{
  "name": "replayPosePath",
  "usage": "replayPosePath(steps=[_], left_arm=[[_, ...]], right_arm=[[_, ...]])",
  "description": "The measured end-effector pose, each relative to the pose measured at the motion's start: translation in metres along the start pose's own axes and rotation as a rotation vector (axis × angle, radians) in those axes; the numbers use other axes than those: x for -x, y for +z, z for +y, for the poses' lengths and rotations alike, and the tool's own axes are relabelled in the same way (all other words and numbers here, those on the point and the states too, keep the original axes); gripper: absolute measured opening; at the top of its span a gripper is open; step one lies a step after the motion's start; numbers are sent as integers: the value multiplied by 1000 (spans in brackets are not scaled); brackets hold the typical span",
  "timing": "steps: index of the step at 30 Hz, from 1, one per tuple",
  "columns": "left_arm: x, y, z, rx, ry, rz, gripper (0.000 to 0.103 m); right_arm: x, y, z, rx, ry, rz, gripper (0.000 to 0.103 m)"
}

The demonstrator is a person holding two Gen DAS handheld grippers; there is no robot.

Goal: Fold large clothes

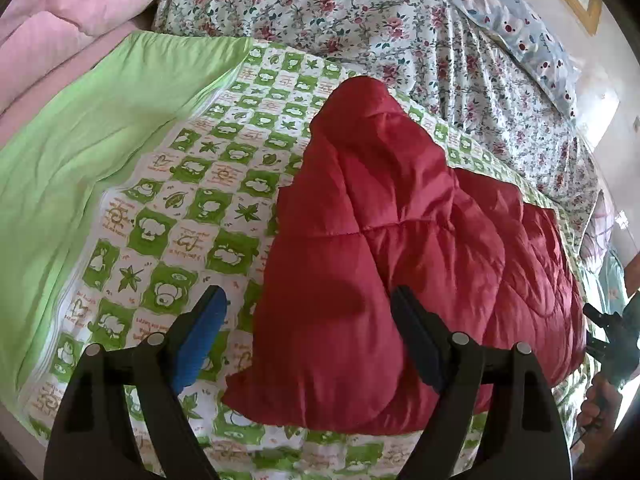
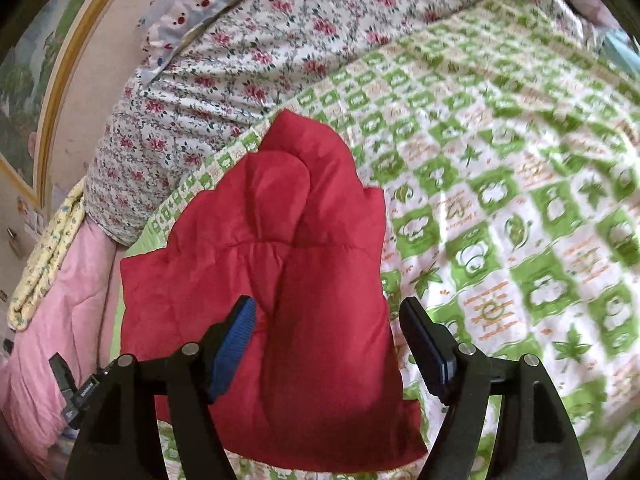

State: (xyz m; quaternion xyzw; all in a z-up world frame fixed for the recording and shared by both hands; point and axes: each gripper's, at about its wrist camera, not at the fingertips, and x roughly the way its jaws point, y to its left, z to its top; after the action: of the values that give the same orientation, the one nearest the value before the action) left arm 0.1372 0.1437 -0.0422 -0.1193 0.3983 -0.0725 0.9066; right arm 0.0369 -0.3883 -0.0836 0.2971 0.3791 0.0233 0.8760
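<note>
A red quilted puffer garment (image 1: 400, 248) of smooth, faintly glossy fabric lies bunched on the bed, its stitched seams dividing it into soft, swollen panels. It tapers to a rounded peak at the far end and spreads wider toward the cameras. It rests on a white cotton quilt checked with green squares (image 1: 192, 208), each square printed with pale animal shapes, leaves or clouds; the white squares between carry small orange writing and doodles, too small and warped to read. One side of this quilt is turned back to show a plain lime-green lining (image 1: 92, 128), lightly creased.

Beyond it lies a white sheet printed with pink roses and dark leaves (image 1: 360, 12), rumpled into fine ridges, and a pale blue pillow with red and white spots (image 1: 520, 36). A plain pink padded duvet (image 1: 60, 20) is heaped at the bed's edge.

The left hand-held gripper (image 1: 308, 312) stands spread, its black fingers with ribbed blue pads either side of the garment's near edge without pinching it. The right hand-held gripper (image 2: 328, 324) is likewise spread wide above the red fabric, gripping nothing. A gold-framed picture (image 2: 48, 92) hangs on the wall.
</note>
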Motion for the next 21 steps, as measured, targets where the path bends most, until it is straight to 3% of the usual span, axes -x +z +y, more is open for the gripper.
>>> replayPosePath(steps=[10,21], left_arm=[[20,-7,-33,-98,-12,-15,84],[25,-16,-86,-228,-96,4,84]], right_arm=[[28,-8,48,184,-87,-81,77],[0,-26,111,358,-70,5,77]])
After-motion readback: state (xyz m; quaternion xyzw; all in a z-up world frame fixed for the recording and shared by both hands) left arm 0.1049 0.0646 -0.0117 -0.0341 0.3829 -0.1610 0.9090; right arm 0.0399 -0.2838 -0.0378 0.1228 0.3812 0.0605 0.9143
